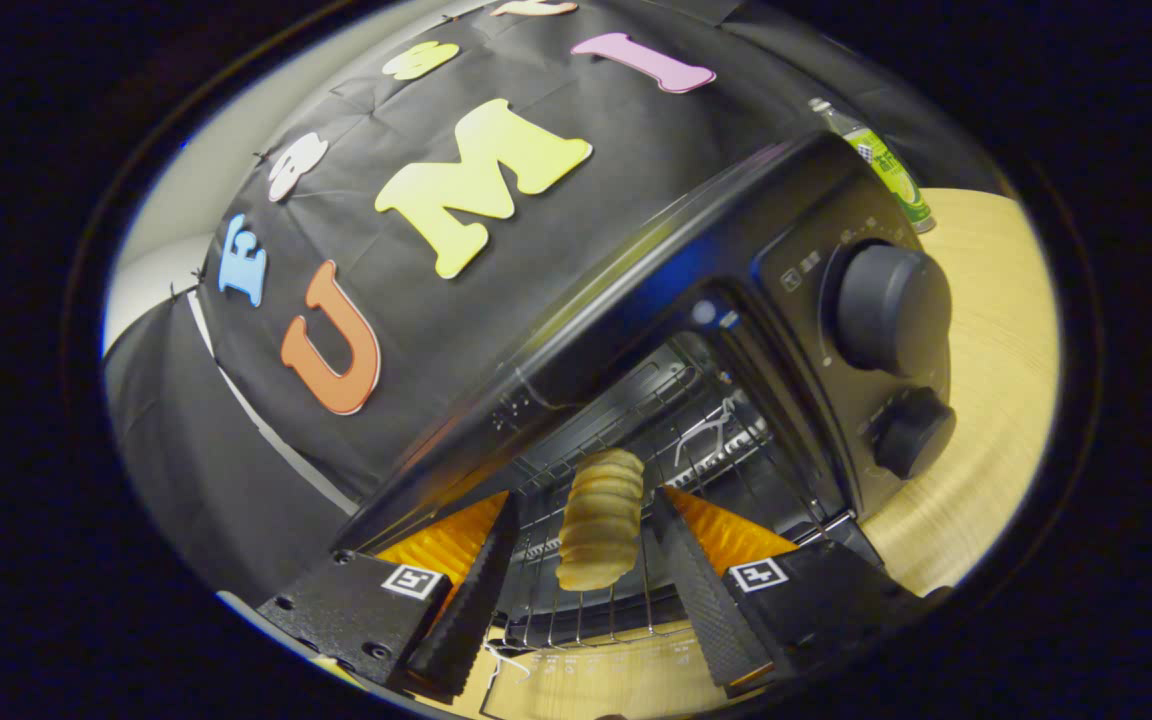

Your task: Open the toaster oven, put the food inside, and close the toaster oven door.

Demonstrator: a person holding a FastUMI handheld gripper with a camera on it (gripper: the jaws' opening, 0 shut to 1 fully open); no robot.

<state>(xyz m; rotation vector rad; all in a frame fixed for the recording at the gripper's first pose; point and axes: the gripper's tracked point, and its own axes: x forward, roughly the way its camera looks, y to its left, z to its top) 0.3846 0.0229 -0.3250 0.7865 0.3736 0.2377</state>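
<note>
Reaching into the oven [636,330], the gripper [591,560] has its fingers spread apart, with the bread [601,520] lying between them on the rack [576,610]. Neither finger visibly presses on the bread; a gap shows on each side, so the gripper looks open and free of it. The bread sits lengthwise along the line of the fingers, just inside the oven mouth, with more rack and the back wall beyond it.

By this reading the placing step is at or near its end: the door [596,680] lies folded down below the fingers, its glass showing under the rack's front edge, and the food is already inside. The next move likely calls for a straight pull back along the fingers' own line, keeping them spread so neither drags the bread off the rack, then a drop below the door's lip to lift it shut.

Room is tight. The oven's top edge hangs close above the fingers, and the side wall with the two knobs [891,310] stands just to the right of the right finger. On the left, the opening's frame runs close by the left finger. Beyond the oven to the right, the table [986,400] lies open, with a bottle [881,160] well behind the oven's far corner.
</note>
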